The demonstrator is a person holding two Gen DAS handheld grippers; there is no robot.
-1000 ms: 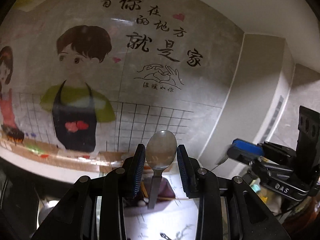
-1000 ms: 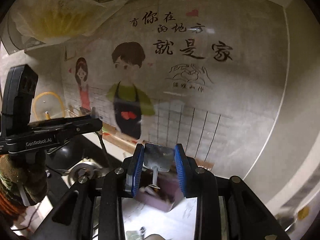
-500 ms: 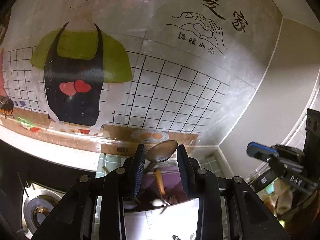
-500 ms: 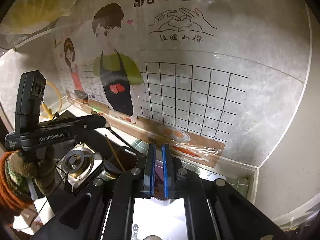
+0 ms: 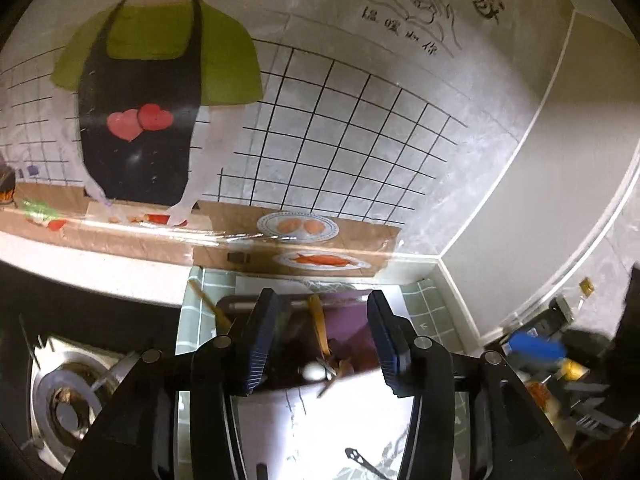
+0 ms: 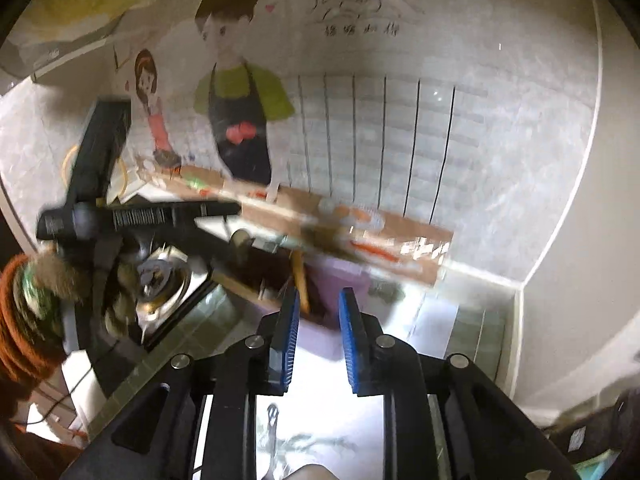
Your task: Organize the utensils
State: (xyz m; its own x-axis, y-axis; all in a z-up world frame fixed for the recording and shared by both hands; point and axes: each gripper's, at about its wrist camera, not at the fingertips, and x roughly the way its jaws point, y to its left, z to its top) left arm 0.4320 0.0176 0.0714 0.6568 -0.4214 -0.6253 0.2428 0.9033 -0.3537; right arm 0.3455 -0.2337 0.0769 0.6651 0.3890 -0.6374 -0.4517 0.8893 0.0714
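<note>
- Handwritten Chinese characters sit on the wall sticker [image 5: 160, 92], cut off at the top edge and too blurred to read.
- The left gripper [image 5: 320, 336] has just been opening; its jaws stand spread, nothing between them.
- The right gripper [image 6: 318, 338] has also just been opening; it is partly spread and empty.
- One purple utensil bin [image 5: 352, 320] lies below both, against the wall; its utensils overlap, so they are hard to count.
- One stove burner [image 5: 64, 396] sits at left.

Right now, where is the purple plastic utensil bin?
The purple plastic utensil bin sits on the counter against the back wall, straight ahead of the open left gripper, right of the gas burner.
</note>
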